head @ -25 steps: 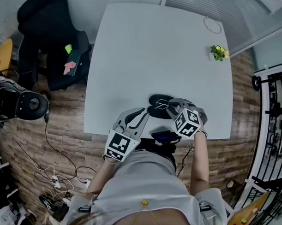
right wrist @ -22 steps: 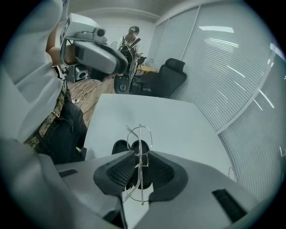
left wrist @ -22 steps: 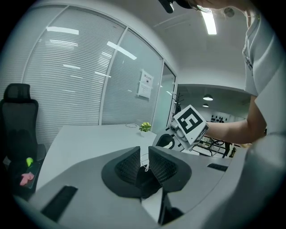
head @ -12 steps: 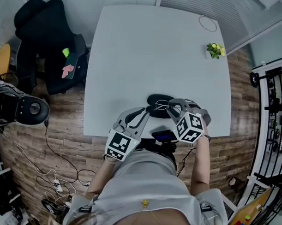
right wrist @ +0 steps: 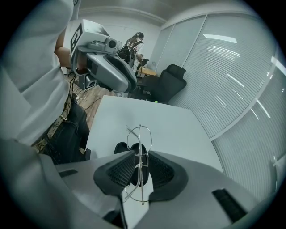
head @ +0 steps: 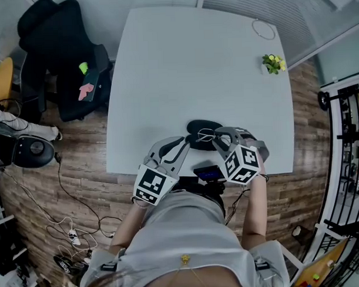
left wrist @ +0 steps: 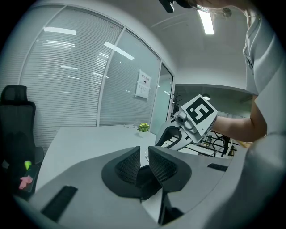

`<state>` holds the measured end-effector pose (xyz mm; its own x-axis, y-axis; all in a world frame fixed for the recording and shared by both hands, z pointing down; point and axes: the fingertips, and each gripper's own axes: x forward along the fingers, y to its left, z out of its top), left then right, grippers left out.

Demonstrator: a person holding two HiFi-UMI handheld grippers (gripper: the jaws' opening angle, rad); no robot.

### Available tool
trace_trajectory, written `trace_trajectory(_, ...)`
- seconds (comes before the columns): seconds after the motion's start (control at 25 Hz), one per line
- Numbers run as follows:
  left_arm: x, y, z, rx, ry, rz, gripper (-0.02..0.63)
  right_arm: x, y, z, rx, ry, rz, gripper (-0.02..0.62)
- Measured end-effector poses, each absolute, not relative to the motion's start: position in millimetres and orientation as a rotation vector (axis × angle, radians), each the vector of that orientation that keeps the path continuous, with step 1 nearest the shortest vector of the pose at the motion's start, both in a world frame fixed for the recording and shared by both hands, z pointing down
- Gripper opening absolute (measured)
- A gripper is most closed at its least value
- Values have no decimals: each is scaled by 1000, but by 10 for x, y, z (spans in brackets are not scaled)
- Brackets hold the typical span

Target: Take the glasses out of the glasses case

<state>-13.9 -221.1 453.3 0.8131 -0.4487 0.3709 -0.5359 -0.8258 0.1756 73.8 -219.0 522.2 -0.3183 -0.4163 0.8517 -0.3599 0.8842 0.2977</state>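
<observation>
Thin wire glasses (right wrist: pixel 139 142) pinched edge-on between the pads of the right gripper (right wrist: pixel 136 166), clear of the table and just above the black glasses case (right wrist: pixel 121 148). Sticking out past the jaw tips on the far side and hanging out below them on the near side. Case (head: pixel 201 128) lying open near the near edge of the white table (head: pixel 194 63), roughly in the middle of that edge.

On the left side, left gripper (left wrist: pixel 143 162) pointing in low at the case from the near-left. Jaws nearly together, closed on the dark case (left wrist: pixel 144 175) wedged down between the pads, only a slim gap at the tips. Both grippers right next to each other over the case, marker cubes facing up in the head view.

Further out: tiny green plant (head: pixel 272 63) at the far right of the table, a thin wire loop (head: pixel 264 30) just beyond it at the far corner. Black office chair (head: pixel 59 56) off the table's far-left side, on wood flooring (head: pixel 74 167).
</observation>
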Motion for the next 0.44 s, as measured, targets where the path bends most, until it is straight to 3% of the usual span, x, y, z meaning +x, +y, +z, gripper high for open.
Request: trace_trajectory(0.44,-114,-2214,4537,2728,-756,463,71,735,-2175,5228,557,-1925,-66,101)
